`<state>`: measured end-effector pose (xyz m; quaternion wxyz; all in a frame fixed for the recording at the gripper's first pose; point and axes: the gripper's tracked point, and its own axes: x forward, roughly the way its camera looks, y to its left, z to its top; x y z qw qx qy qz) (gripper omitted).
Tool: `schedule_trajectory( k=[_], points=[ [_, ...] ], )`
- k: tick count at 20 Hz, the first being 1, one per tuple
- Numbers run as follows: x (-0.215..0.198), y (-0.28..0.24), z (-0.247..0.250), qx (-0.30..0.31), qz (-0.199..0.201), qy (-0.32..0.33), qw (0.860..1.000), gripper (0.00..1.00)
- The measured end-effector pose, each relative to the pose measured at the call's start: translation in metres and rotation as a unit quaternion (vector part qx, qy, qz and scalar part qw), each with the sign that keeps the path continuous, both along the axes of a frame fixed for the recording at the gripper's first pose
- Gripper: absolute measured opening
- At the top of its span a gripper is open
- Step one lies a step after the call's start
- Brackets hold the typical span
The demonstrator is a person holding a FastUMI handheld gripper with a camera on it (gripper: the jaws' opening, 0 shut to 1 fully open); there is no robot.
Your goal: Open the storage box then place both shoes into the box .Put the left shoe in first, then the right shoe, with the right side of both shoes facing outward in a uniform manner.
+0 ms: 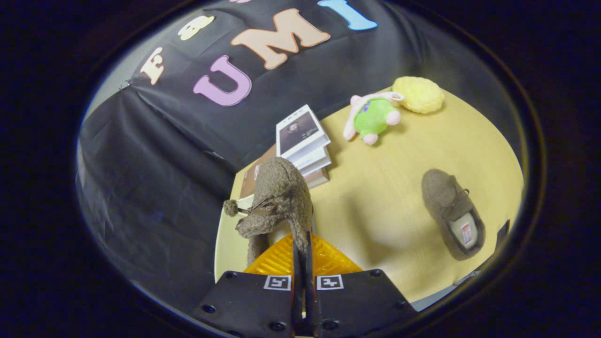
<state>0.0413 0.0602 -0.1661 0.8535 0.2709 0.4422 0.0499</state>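
A brown fuzzy shoe [281,197] hangs lifted off the table, pinched at the edge of its collar by the gripper [303,244], whose two fingers are pressed close together on the fabric. The shoe's toe points away from the fingers, and a small pompom on a lace dangles at its side. The second shoe [453,213], the same brown fuzzy kind, lies flat on the yellow table [389,188] well apart from the held one, its opening turned up and a pale insole showing. Beyond the held shoe, a stack of books [303,143] sits near the table's far edge against the black booth wall [155,155]. Further along the table rest a green and pink plush toy [373,117] and, just beside it, touching or nearly so, a yellow fluffy object [419,95]
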Motion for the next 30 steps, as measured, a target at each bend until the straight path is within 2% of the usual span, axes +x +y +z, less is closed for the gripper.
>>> schedule_trajectory(
  k=[6, 13, 19, 25, 30],
  points=[
    [0.006, 0.07, 0.014, 0.018, 0.029, -0.01, 0.999, 0.06],
    [-0.005, 0.143, -0.023, 0.001, 0.064, 0.027, 0.998, 0.06],
    [-0.015, 0.175, -0.068, -0.034, 0.069, 0.066, 0.995, 0.06],
    [-0.014, 0.185, -0.109, -0.079, 0.06, 0.103, 0.99, 0.06],
    [-0.021, 0.199, -0.134, -0.101, 0.089, 0.139, 0.981, 0.06]
  ],
)
